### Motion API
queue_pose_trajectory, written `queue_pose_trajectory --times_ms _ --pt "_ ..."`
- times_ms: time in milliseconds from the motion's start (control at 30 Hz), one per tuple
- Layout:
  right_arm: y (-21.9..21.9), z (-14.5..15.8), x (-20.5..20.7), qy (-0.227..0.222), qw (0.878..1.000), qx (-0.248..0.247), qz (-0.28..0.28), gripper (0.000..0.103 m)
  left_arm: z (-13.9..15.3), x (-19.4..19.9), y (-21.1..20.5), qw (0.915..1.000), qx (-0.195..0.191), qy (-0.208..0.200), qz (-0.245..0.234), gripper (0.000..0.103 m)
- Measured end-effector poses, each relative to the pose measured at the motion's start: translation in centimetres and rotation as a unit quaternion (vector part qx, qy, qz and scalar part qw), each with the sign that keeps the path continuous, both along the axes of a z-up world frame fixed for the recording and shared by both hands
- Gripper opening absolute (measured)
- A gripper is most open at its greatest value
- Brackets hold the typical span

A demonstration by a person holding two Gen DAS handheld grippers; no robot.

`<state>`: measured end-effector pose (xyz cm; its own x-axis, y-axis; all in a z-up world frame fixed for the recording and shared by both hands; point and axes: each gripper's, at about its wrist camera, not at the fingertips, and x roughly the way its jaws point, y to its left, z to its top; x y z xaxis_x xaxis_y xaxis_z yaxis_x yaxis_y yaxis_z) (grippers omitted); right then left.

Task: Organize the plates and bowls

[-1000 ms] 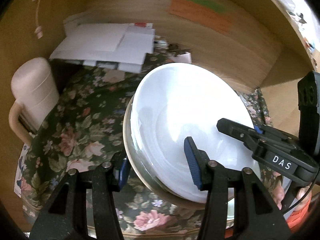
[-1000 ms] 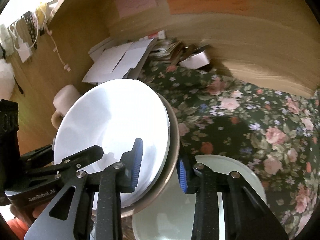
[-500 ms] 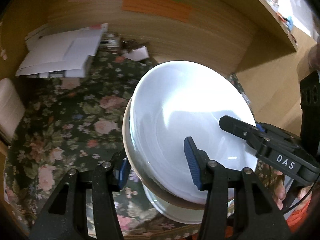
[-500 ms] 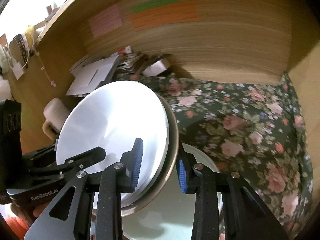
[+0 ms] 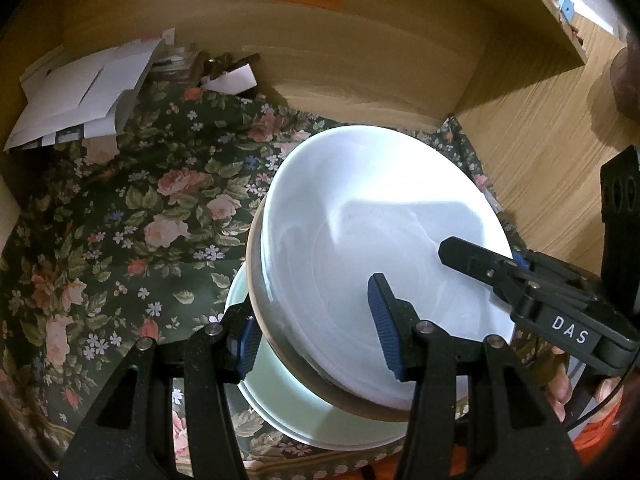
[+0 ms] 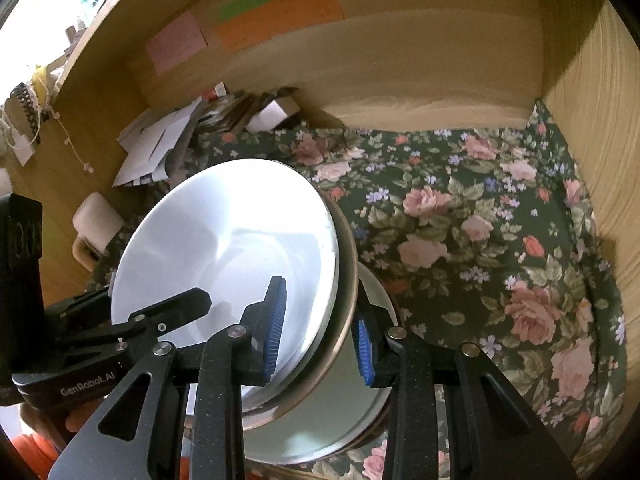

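A lived-in home is suggested. A light wooden shelf compartment (image 6: 420, 80) is lined with a dark green cloth printed with pink roses (image 6: 480, 220). Loose white envelopes and papers (image 5: 80, 92) are heaped in its back left corner, and pink, green and orange paper notes (image 6: 280, 16) are stuck on its back wall.

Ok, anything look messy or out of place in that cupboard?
Mostly the back left corner: loose white papers lie in a slumped heap with small clutter beside them. The held stack of plates is tilted above a pale plate on the floral cloth.
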<state>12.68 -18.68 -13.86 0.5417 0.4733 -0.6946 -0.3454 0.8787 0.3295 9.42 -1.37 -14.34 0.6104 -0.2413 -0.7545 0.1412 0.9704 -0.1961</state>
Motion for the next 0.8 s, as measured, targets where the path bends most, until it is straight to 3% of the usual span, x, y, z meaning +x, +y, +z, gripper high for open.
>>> queue_pose_trajectory --times_ms 400,667,700,800 --pt "0.4 -3.0 1.3 0.044 0.999 0.012 0.004 0.028 -2.5 2.1 0.6 0.9991 0.008 0.039 0.013 0.05" --pt "0.7 -2.7 0.9 0.016 1.0 -0.013 0.015 0.032 -2.7 2.5 0.9 0.9988 -0.001 0.049 0.001 0.05" --pt "0.6 -2.5 0.8 0.012 1.0 -0.012 0.014 0.034 -2.6 2.4 0.9 0.9988 -0.001 0.049 -0.001 0.05" --pt "0.3 -1.4 0.3 -0.005 1.0 -0.01 0.01 0.054 -1.9 2.1 0.9 0.9994 0.018 0.029 0.009 0.051"
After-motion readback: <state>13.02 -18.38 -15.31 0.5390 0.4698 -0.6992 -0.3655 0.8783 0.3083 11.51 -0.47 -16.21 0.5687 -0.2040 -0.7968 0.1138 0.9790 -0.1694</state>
